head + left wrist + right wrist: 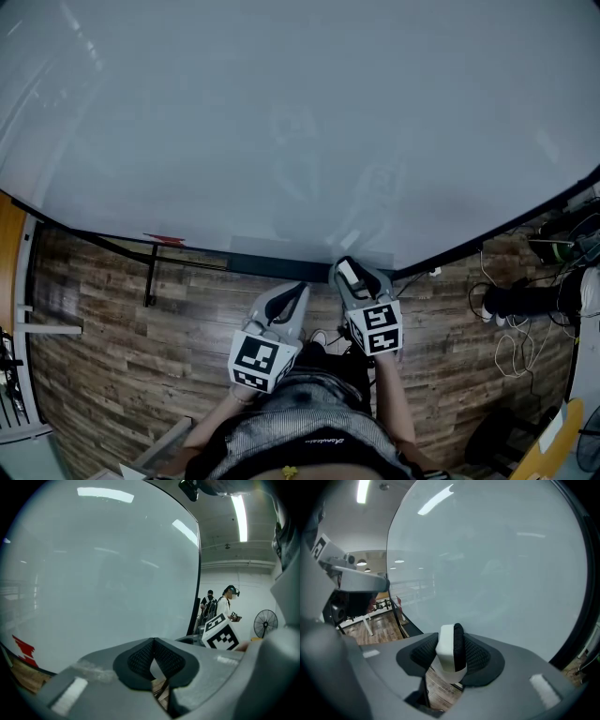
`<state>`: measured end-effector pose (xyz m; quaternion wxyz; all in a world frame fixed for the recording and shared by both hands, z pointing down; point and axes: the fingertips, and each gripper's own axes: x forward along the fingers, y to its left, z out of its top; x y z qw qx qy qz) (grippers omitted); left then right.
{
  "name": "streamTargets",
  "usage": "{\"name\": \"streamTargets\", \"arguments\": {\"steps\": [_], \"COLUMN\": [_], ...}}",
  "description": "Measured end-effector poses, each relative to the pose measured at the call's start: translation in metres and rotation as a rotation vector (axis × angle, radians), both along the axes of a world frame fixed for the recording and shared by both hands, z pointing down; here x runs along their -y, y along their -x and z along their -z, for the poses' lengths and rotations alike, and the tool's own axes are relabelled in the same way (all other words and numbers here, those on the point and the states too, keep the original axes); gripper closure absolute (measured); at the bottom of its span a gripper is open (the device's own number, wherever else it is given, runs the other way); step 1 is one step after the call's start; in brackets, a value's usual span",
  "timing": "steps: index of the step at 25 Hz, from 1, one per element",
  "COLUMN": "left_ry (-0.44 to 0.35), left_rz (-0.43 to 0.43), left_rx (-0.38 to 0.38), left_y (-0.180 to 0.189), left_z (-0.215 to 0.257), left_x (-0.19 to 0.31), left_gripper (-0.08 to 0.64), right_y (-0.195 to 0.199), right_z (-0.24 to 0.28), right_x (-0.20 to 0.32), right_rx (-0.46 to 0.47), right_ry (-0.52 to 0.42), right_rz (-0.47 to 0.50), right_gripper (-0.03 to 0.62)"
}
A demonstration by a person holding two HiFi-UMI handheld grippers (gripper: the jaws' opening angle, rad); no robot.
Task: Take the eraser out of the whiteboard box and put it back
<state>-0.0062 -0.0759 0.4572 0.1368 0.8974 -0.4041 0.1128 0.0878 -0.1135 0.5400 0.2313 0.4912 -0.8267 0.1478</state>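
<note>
At the whiteboard (281, 122), right gripper (349, 270) jaws clamp the eraser (451, 654); left gripper (298, 291) jaws closed, empty; cables (511, 349) beside its right end.

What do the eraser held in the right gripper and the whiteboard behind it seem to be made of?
Eraser: apparently a smooth, slightly glossy white plastic shell with a matte black layer along one side, likely felt. Whiteboard: a glossy coated surface, possibly enamel or glass; it mirrors the ceiling lights.
</note>
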Motion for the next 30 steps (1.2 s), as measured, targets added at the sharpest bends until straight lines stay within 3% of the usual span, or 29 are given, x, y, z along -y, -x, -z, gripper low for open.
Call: {"name": "streamTargets", "arguments": {"steps": [10,15,30], "left_ry": [0.005,0.004,-0.004], "left_rz": [0.002,-0.008,-0.029], "left_rx": [-0.020,-0.005,0.003], "left_y": [0.000,0.001,-0.006], "left_z": [0.003,0.003,-0.002], "left_x": [0.000,-0.001,-0.012], "left_gripper": [0.560,0.560,0.560], "right_y": [-0.001,-0.004,-0.011], "right_z": [0.000,0.013,0.040], "right_x": [0.000,-0.005,-0.030], "right_rx": [0.003,0.036,0.053], "right_ry": [0.003,-0.038,-0.071], "right_rz": [0.004,0.004,-0.001], "right_gripper": [0.413,0.362,0.350]}}
